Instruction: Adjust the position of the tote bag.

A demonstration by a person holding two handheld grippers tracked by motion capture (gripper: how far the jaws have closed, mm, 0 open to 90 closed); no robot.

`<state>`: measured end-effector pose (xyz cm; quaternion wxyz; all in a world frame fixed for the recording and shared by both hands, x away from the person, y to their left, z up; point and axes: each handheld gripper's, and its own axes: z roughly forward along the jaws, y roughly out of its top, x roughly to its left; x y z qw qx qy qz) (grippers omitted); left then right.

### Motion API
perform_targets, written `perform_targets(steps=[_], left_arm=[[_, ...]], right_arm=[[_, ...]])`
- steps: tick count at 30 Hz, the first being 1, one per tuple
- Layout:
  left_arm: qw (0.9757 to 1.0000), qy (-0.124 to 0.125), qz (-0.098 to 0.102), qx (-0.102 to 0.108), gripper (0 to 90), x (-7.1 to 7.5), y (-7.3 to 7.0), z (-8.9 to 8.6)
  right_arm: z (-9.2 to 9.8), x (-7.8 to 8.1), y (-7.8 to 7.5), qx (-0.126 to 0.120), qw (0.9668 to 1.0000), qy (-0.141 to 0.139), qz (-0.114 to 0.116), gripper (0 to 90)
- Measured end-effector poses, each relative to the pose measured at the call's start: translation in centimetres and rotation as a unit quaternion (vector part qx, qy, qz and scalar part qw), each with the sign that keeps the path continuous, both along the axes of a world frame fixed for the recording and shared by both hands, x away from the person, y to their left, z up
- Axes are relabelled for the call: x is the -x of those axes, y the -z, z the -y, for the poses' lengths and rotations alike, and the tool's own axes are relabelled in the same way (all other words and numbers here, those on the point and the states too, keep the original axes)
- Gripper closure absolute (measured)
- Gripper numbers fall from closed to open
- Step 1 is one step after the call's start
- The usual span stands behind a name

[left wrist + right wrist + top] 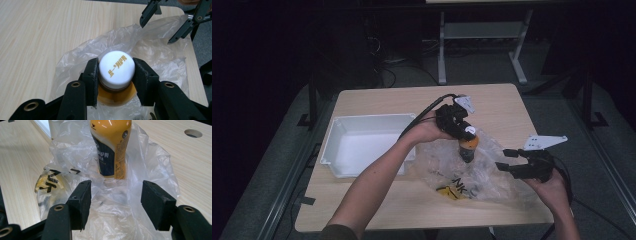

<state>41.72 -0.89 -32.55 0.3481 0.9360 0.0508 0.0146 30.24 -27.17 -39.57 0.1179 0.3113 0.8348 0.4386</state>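
Your bench: light wooden table [377,102], rounded corners, round hole [192,133] through top near one edge. White plastic tray [343,134] sits on your left half of table, rectangular, shallow, long side running across table. Beyond far edge you have white metal frame [442,55] standing on grey floor, dark cables [384,62] looped beside it. Surroundings dim.

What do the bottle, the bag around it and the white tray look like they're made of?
Bottle: probably glossy plastic, bright highlights on it, printed label; its white cap looks matte plastic.
Bag: thin clear plastic film, crinkled and see-through.
White tray: likely moulded plastic, smooth and even with rounded walls.
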Motion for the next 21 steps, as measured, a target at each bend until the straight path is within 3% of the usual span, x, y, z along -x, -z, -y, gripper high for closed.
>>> perform_targets(steps=[8, 15, 18, 21], left_arm=[[0.9999, 0.007, -0.001, -0.011, 58.9, 0.0, -0.2, 0.0], [0.9993, 0.009, 0.0, -0.037, 59.0, 0.0, -0.7, 0.5], [0.9997, 0.004, -0.009, -0.02, 59.0, -0.3, -1.0, 0.4], [0.9998, 0.004, 0.001, -0.021, 59.1, -0.1, -1.9, 0.6]], right_arm=[[0.1, -0.1, -0.1, -0.005, 1.0, -0.001, 0.003, 40.7], [0.0, -0.1, -0.2, -0.006, 1.0, -0.001, 0.003, 40.7], [0.2, 0.0, -0.3, -0.008, 0.9999, 0.001, 0.008, 40.7], [0.4, 0.1, -0.4, -0.009, 0.9999, 0.005, 0.009, 40.7]])
